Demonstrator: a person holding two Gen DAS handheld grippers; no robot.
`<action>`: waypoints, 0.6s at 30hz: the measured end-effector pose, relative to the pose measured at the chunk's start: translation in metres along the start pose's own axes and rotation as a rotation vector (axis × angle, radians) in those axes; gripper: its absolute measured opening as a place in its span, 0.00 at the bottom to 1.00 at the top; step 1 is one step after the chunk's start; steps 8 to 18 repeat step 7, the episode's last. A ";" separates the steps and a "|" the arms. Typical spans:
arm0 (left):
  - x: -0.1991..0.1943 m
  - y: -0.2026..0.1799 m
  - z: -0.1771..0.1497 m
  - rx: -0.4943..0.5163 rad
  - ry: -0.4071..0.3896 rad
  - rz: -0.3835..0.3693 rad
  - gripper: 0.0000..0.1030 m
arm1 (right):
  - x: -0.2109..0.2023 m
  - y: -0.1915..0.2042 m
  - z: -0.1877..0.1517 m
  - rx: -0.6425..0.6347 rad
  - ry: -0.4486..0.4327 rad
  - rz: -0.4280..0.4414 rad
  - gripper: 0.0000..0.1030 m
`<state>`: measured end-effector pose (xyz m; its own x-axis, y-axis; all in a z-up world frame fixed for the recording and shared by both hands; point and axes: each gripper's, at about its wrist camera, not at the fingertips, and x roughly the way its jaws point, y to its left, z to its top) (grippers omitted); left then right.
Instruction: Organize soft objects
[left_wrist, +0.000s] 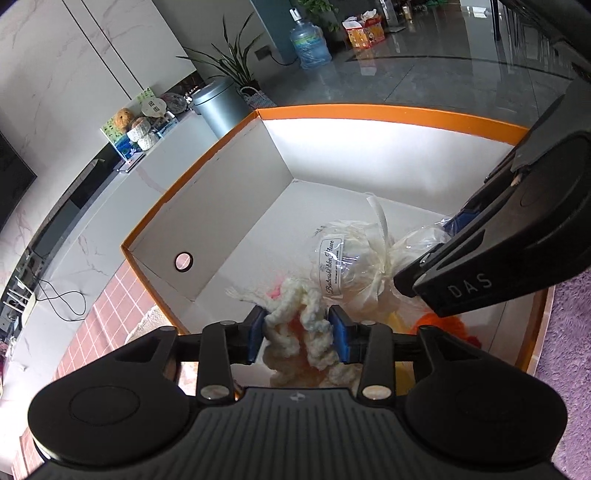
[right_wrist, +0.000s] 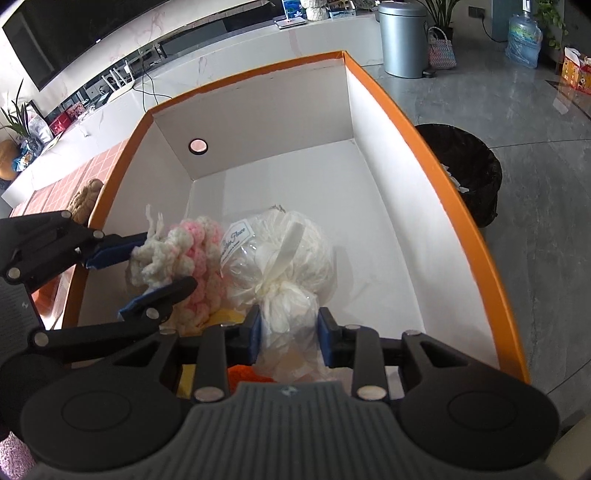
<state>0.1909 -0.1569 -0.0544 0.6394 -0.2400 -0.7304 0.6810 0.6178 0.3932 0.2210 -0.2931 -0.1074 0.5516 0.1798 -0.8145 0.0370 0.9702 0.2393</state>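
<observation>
A large box with an orange rim (left_wrist: 388, 112) and white inside (right_wrist: 476, 236) holds the soft things. My left gripper (left_wrist: 297, 334) is shut on a cream and pink crocheted piece (left_wrist: 295, 328), which also shows in the right wrist view (right_wrist: 184, 254), held inside the box near its front. My right gripper (right_wrist: 290, 338) is shut on the knotted neck of a clear bag of cream yarn with a label (right_wrist: 284, 254), seen in the left wrist view (left_wrist: 351, 269). Orange (left_wrist: 448, 326) and yellow (right_wrist: 227, 315) knitted things lie under them.
The box stands on a table with pink tiles (right_wrist: 55, 192). A brown knitted item (right_wrist: 85, 199) lies outside the box's left wall. A black bin (right_wrist: 469, 170) and a grey can (right_wrist: 402, 38) stand on the floor. A purple fluffy rug (left_wrist: 569, 350) lies at right.
</observation>
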 end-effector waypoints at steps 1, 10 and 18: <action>0.000 0.001 0.000 -0.005 -0.005 -0.005 0.50 | 0.001 -0.001 0.001 -0.002 -0.001 -0.002 0.32; -0.008 0.003 0.000 0.003 -0.021 0.000 0.71 | -0.003 0.001 0.001 -0.027 -0.019 -0.016 0.41; -0.008 0.003 0.000 0.003 -0.021 0.000 0.71 | -0.003 0.001 0.001 -0.027 -0.019 -0.016 0.41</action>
